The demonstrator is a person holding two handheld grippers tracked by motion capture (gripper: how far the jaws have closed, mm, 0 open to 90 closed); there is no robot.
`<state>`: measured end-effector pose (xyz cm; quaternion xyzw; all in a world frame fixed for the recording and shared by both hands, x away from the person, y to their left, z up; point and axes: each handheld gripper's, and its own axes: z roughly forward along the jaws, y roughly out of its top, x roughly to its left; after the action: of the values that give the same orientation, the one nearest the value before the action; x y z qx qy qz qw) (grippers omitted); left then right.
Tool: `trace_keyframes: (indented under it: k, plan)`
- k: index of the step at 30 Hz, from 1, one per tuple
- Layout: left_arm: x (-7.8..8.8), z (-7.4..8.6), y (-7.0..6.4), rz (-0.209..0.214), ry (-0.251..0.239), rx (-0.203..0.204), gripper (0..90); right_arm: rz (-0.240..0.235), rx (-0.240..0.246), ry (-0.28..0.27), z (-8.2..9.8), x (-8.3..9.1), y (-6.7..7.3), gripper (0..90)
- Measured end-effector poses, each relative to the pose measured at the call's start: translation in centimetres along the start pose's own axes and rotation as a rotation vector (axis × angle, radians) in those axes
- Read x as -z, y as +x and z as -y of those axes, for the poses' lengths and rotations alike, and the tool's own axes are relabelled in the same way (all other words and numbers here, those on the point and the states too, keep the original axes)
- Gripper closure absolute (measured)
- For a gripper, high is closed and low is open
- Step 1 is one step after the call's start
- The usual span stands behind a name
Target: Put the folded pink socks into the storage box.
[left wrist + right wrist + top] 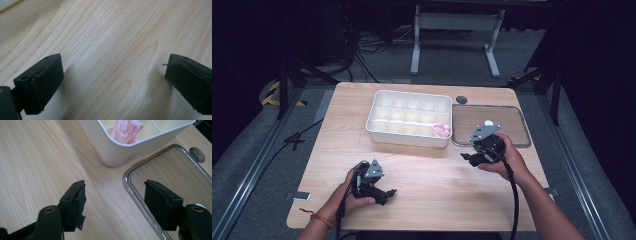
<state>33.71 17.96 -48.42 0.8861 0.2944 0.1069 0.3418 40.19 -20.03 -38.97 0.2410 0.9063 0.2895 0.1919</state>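
At the near edge of the wooden table (422, 200), the left gripper (384, 194) rests low over bare wood in the person's left hand (354, 197), its jaws spread wide with nothing between them; the left gripper view looks down on plain grain. Farther in and to the right, the right gripper (468, 157), held in the right hand (507, 160), hangs above the table's right half with its jaws likewise released and empty. In the right gripper view they straddle the near left rim of a clear lid (130, 186) that lies flat on the table, touched by neither pad. Just beyond stands the white divided organizer box (407, 136), and in its near right corner compartment lies a folded pink cloth (441, 130), resting against the box wall and apart from both grippers. The cloth appears already stowed, and the other compartments look empty. Judging by the open box and the lid lying just beside it, what seems left is to grasp the lid and set it on top; that step is not yet begun.
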Motion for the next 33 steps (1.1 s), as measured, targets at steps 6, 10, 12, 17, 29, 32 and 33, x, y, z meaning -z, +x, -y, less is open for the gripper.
trace_keyframes:
  k: [6,10,12,17,29,32,33]
  plan:
    - [0.0,0.0,0.0,0.000,0.001,-0.001,2.2,0.012,-0.009,-0.004,1.2,0.2,0.2,34.8]
    - [0.0,0.0,0.0,0.000,0.000,0.000,2.2,0.022,-0.013,0.002,2.2,0.3,0.3,34.7]
    - [0.0,0.0,0.0,0.001,0.001,0.000,2.2,0.027,-0.014,0.004,2.6,0.3,0.4,34.6]
    - [0.0,0.0,0.0,0.000,0.001,0.000,2.2,0.038,-0.015,-0.002,3.4,0.5,0.6,34.5]
    - [0.0,0.0,0.0,0.000,0.000,0.000,2.2,0.037,-0.026,-0.009,6.0,0.3,1.6,35.1]
    - [0.0,0.0,0.0,0.000,0.001,0.000,2.2,0.026,-0.045,-0.011,6.9,0.1,1.9,35.1]
    - [0.0,0.0,0.0,0.000,0.001,-0.001,2.2,0.024,-0.052,-0.012,7.3,-0.1,2.0,35.1]
